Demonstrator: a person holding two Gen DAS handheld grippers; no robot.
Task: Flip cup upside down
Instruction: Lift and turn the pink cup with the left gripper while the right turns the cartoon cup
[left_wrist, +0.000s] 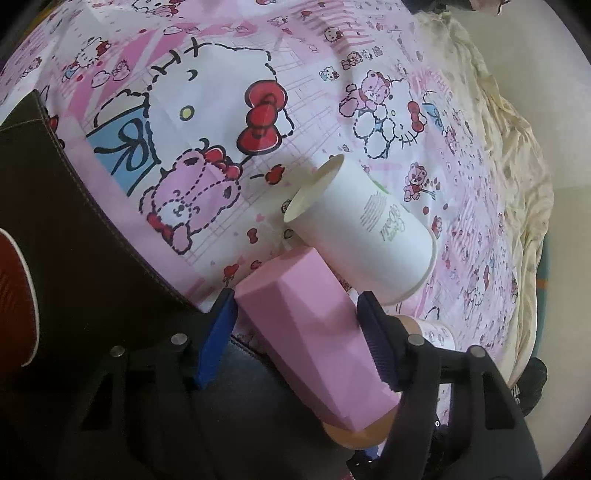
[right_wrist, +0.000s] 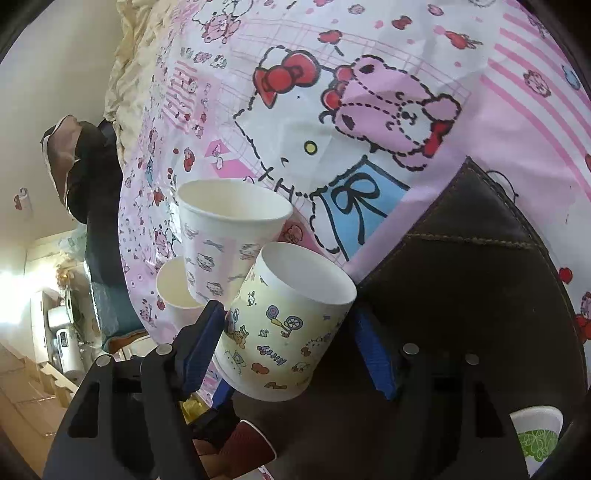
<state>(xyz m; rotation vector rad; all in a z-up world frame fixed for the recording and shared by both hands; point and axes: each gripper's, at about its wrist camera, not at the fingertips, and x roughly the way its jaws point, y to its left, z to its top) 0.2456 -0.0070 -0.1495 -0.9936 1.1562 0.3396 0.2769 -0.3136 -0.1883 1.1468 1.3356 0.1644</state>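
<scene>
In the left wrist view my left gripper is shut on a pink faceted cup, held tilted with its closed end pointing away. A white paper cup with grey print rests against the pink cup's far end, its mouth toward me. In the right wrist view my right gripper is shut on a cream cartoon-print paper cup, mouth up and tilted. A Hello Kitty print cup stands just behind it, with another white cup at its left.
A Hello Kitty tablecloth covers the table. A dark brown leather mat lies on it, also in the left wrist view. A dark red cup and a green-print cup sit near the bottom. A red cup is at left.
</scene>
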